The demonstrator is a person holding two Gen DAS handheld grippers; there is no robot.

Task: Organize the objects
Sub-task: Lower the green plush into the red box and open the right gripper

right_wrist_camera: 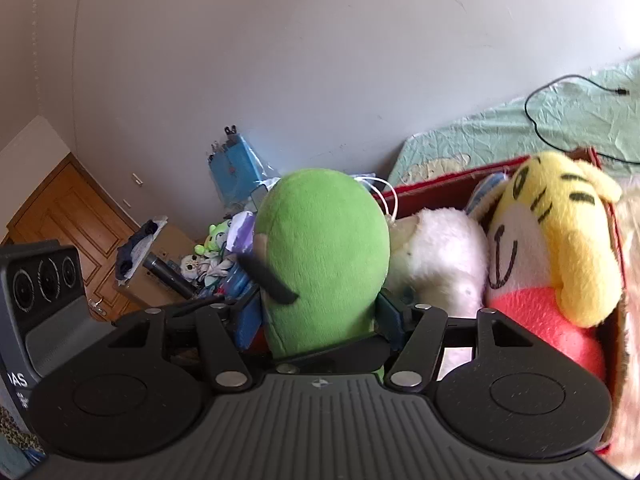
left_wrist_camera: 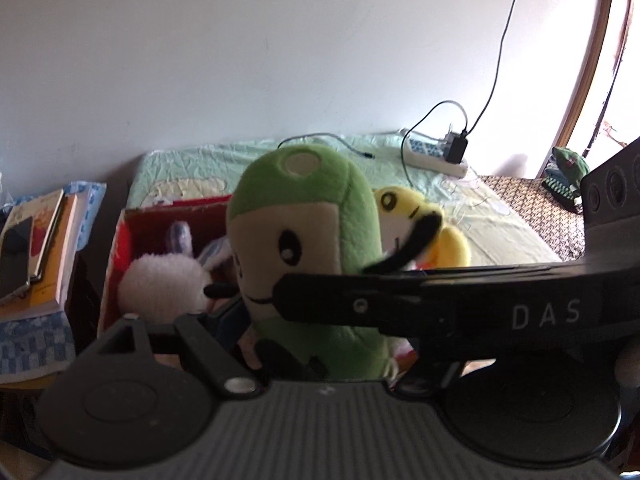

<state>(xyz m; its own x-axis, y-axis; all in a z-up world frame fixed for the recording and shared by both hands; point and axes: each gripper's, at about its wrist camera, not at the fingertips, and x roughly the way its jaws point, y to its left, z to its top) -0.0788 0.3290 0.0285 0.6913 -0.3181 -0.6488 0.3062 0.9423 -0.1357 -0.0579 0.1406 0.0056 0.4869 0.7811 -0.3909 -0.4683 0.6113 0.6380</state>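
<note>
Now | R gripper [right_wrist_camera: 320,312] clamped on green plush [right_wrist_camera: 324,252], upright at red box [right_wrist_camera: 436,189] left edge | L gripper [left_wrist_camera: 256,312] state unclear, beside plush | box crowded: white plush [right_wrist_camera: 440,260], yellow tiger [right_wrist_camera: 560,240] | bed [left_wrist_camera: 460,208] far-right open

Stacked books [left_wrist_camera: 38,248], white power strip [left_wrist_camera: 434,156] on green sheet [left_wrist_camera: 192,168], wooden door [right_wrist_camera: 68,216].
</note>
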